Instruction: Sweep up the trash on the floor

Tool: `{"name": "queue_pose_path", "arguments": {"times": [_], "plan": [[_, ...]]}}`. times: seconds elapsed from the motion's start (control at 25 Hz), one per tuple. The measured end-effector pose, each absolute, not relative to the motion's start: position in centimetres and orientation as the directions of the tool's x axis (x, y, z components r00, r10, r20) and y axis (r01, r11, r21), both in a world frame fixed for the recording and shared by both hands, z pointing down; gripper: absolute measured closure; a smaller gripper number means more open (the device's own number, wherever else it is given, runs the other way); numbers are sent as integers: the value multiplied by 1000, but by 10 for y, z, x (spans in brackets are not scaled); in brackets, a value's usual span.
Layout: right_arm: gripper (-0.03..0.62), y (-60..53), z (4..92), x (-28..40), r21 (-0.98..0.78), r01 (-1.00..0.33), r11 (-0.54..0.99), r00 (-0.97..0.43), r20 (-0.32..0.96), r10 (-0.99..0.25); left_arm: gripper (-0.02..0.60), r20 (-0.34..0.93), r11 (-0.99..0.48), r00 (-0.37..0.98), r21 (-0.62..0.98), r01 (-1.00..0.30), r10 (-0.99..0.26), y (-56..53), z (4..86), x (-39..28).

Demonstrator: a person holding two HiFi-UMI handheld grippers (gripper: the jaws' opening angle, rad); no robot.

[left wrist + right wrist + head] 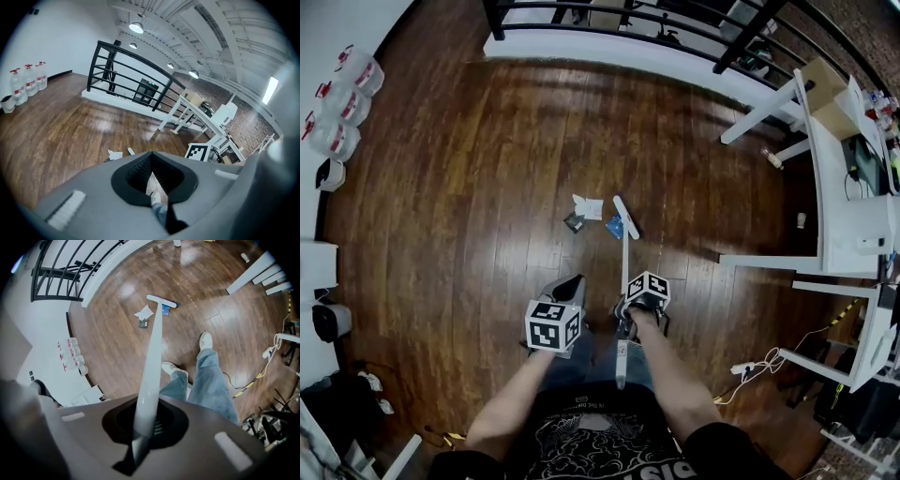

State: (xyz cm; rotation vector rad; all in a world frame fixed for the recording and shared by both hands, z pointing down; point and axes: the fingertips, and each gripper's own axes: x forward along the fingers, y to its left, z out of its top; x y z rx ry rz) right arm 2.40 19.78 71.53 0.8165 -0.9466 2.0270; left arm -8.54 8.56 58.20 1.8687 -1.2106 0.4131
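The trash lies in a small cluster on the wooden floor: a crumpled white paper point(588, 207) point(144, 312) point(115, 153), a small dark scrap point(574, 222) point(143, 323) and a blue scrap point(614, 226) point(166, 310). A white broom's head point(625, 217) point(161, 301) rests on the floor just right of the paper, touching the blue scrap. Its long handle point(627, 272) runs back to my right gripper point(628, 314) point(147, 420), which is shut on it. My left gripper point(565, 289) point(150, 161) hangs to the left of the handle, its pads meeting with nothing seen between them.
Several water bottles point(342, 103) stand along the left wall. White tables point(848, 187) fill the right side, with a power strip and cable point(750, 367) on the floor beneath. A black railing point(609, 19) runs along the far edge. The person's shoes point(205, 340) stand behind the broom.
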Motion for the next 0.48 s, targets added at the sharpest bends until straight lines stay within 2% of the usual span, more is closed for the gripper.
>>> {"name": "queue_pose_path", "arguments": {"times": [0.48], "plan": [[592, 208, 702, -38, -373, -824, -426, -536, 757, 374, 577, 644, -122, 451, 488, -864, -618, 101, 577, -130]]}}
